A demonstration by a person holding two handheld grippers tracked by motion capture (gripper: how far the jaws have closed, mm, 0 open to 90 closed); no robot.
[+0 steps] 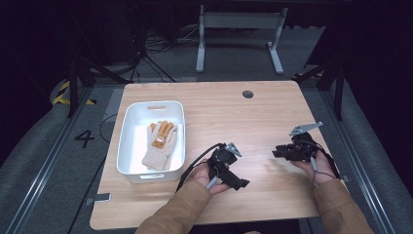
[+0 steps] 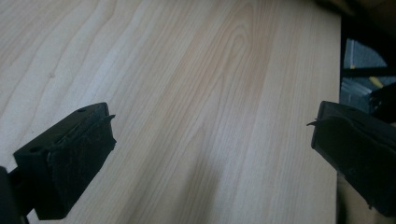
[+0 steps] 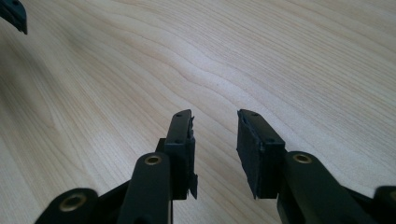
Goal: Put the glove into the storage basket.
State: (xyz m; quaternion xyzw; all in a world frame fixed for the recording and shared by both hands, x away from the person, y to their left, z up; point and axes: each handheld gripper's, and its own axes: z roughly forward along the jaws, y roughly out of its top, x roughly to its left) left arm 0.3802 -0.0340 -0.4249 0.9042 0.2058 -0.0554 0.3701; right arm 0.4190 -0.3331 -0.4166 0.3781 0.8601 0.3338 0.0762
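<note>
A white bin (image 1: 125, 146) stands on the left part of the wooden table (image 1: 253, 122), and a cream glove with orange-brown fingers (image 1: 160, 141) lies in it. My left gripper (image 1: 242, 184) is held low over the table just right of the bin. In the left gripper view its jaws (image 2: 212, 135) stand wide apart over bare wood, so it is open. My right gripper (image 1: 276, 153) points left over the table's right half. Its jaws (image 3: 215, 126) are partly apart with nothing between them.
A dark round hole (image 1: 248, 94) sits near the table's far edge. Beyond the table stand a grey desk frame (image 1: 238, 22) and cables on the floor. The table's edge (image 2: 338, 93) runs close on the right of the left gripper view. A black tip of the other gripper (image 3: 14, 14) shows at top left.
</note>
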